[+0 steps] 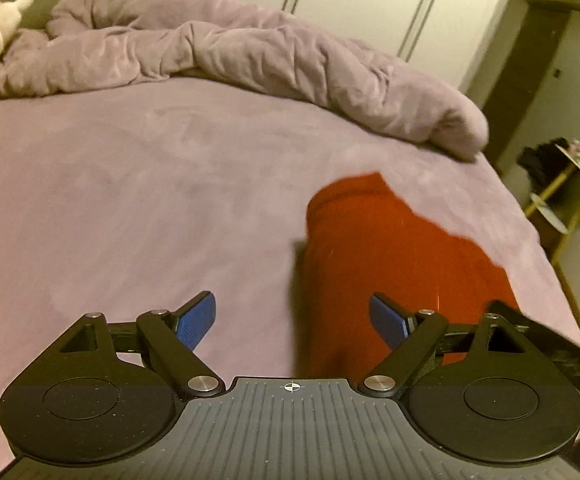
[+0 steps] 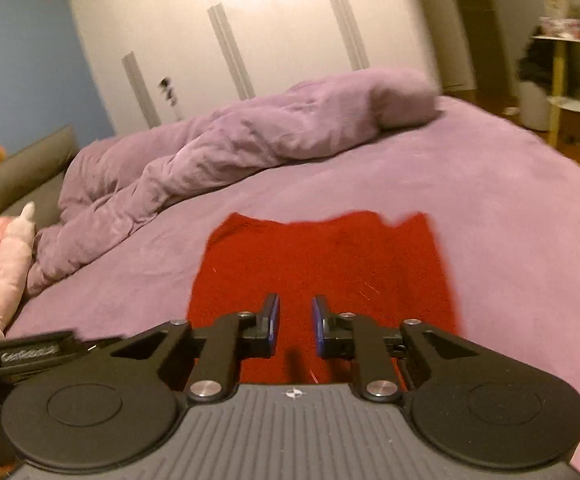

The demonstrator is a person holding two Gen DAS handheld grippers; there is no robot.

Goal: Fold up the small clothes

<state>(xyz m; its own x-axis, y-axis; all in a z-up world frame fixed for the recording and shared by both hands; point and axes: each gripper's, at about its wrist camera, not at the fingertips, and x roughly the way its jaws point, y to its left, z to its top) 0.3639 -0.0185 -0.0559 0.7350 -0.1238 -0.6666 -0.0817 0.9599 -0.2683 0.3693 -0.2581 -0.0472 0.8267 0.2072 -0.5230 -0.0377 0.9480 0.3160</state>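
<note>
Left wrist: left tool [image 1: 292, 322] spread wide; right tool [image 2: 294, 326] parted, empty, over red garment [image 2: 322, 264].

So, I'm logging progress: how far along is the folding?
Early. The red garment lies spread on the purple bed sheet, with no clear fold visible. Nothing is in hand: the left gripper is wide open, the right gripper narrowly open above the cloth. All folding remains.
</note>
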